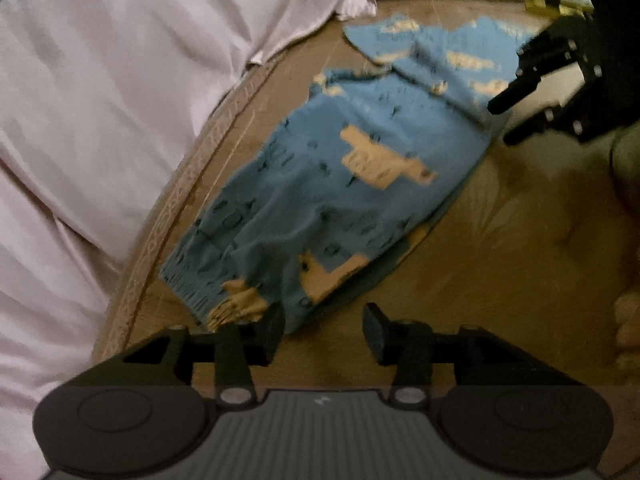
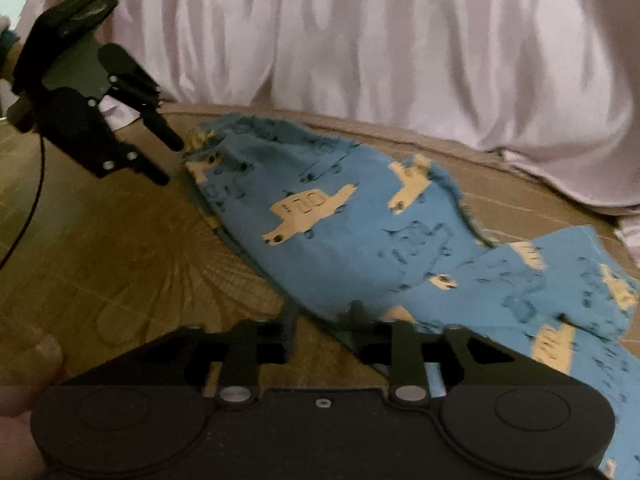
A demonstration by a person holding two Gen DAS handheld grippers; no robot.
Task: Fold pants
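Note:
Blue pants (image 1: 320,184) printed with yellow vehicles lie flat on a tan patterned mat (image 1: 500,260), one leg over the other. Their ribbed cuff (image 1: 188,288) is at the near end. My left gripper (image 1: 325,332) hangs open just short of that cuff end, with bare mat between its fingers. In the right wrist view the left gripper (image 2: 170,162) is at the pants' (image 2: 360,220) far left tip. My right gripper (image 2: 322,328) is open, its right finger over the pants' near edge. From the left wrist view it (image 1: 502,123) is open beside the pants' far end.
Pale pink draped fabric (image 1: 120,80) borders the mat along one side and fills the back of the right wrist view (image 2: 360,40). A thumb (image 2: 40,352) shows at the lower left. Bare mat (image 2: 120,260) lies on the near side of the pants.

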